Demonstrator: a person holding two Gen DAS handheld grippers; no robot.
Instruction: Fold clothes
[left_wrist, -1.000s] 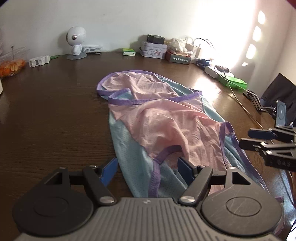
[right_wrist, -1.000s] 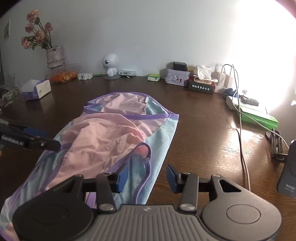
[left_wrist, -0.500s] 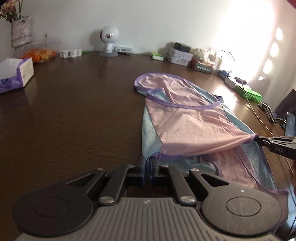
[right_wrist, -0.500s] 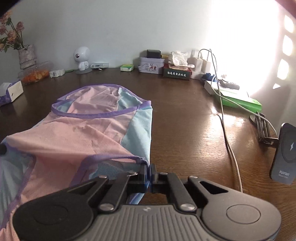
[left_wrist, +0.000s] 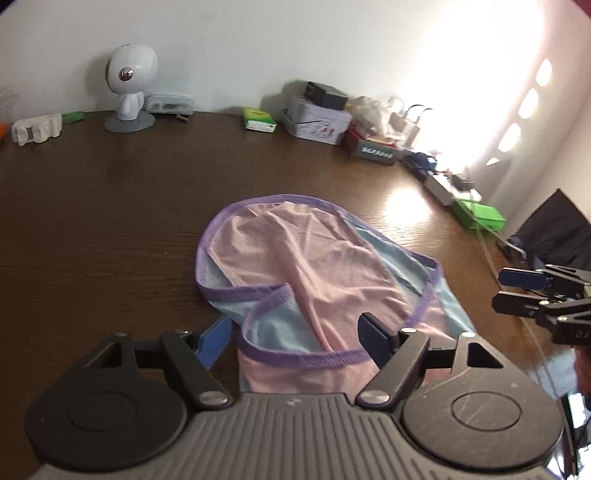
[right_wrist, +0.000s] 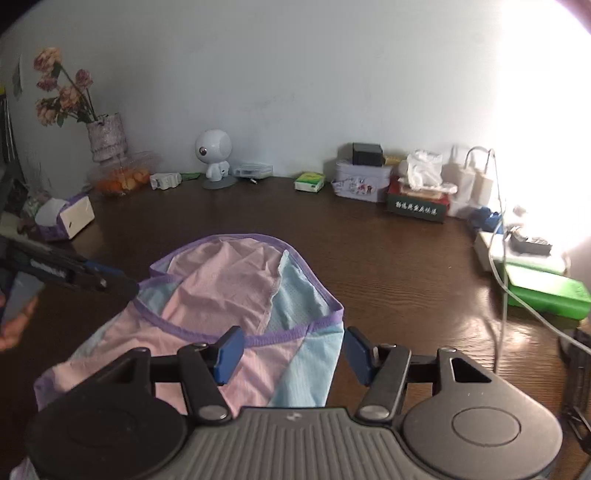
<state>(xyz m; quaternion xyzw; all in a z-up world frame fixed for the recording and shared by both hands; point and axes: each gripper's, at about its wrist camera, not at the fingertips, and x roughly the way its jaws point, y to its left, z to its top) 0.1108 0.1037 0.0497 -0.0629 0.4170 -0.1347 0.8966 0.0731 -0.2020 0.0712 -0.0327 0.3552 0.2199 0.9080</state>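
Dark wood tabletop (left_wrist: 92, 229) stretches bare to your left and ahead, up to the clutter lined along the white wall. Your garment (left_wrist: 317, 273), a pink and pale-blue mesh piece with purple binding, lies folded on the table directly in front of both tools, its rounded purple edge pointing toward the wall.

Your left gripper (left_wrist: 295, 336) has its jaws spread wide, one blue pad off the cloth's left edge over bare wood, the other over the pink fabric; nothing is pinched. Your right gripper (right_wrist: 290, 354) is likewise spread, straddling the garment's right-hand blue panel and its purple hem, with nothing held. In the left wrist view it shows at the right border (left_wrist: 532, 291), beside the cloth's right edge.

At the far edge you have a white robot figurine (right_wrist: 214, 162), a small green-and-white box (right_wrist: 309, 181), a tin (right_wrist: 360, 181) and a tissue box (right_wrist: 419, 203). A flower vase (right_wrist: 105, 136) and a second tissue box (right_wrist: 64, 218) sit at the far left.

On your right the room narrows: a white cable (right_wrist: 498, 258) trails across the wood and a green box (right_wrist: 546, 291) lies near the bright window glare. Between the garment's right edge and that cable is open wood.
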